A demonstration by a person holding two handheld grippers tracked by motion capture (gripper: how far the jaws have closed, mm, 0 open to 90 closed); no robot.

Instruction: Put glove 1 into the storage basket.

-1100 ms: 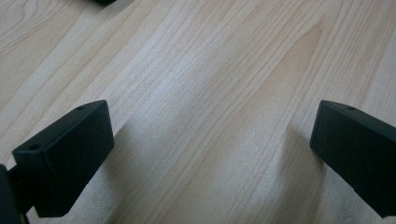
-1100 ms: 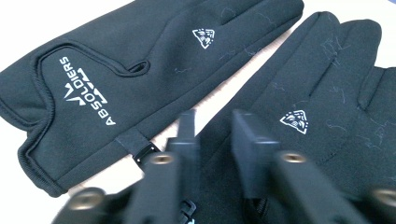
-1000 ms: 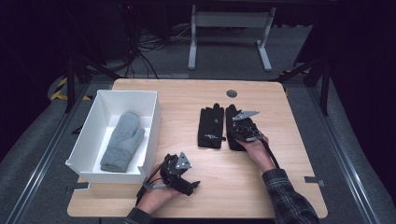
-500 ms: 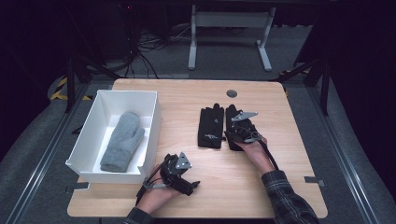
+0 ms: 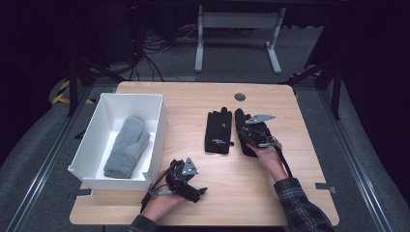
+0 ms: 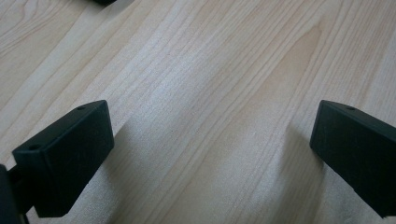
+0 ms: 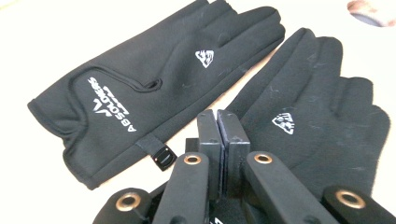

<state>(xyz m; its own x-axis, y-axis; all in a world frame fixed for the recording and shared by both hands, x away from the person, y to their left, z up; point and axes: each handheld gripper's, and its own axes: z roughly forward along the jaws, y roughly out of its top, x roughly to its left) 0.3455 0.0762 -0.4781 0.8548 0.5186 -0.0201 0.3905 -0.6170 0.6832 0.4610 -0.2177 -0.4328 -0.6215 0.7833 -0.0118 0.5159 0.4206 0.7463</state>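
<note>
Black stretch-fabric gloves (image 5: 233,130), a flat pair, lie side by side right of centre on the pale wooden table (image 5: 193,101). High view: the right gripper (image 5: 251,137) rests on the right-hand glove's cuff; the left gripper (image 5: 198,192) lies near the front edge, beside a white rectangular box (image 5: 155,126) holding a grey knitted mitten (image 5: 126,145).

Left gripper view: jaws spread wide above bare woodgrain.

Right gripper view: jaws pressed together over the right-hand glove (image 7: 322,135); whether cloth is pinched cannot be told. The left-hand glove (image 7: 159,79) has white printed logos. Judged light, limp and slightly grippy; a cuff edge seems the best hold.
</note>
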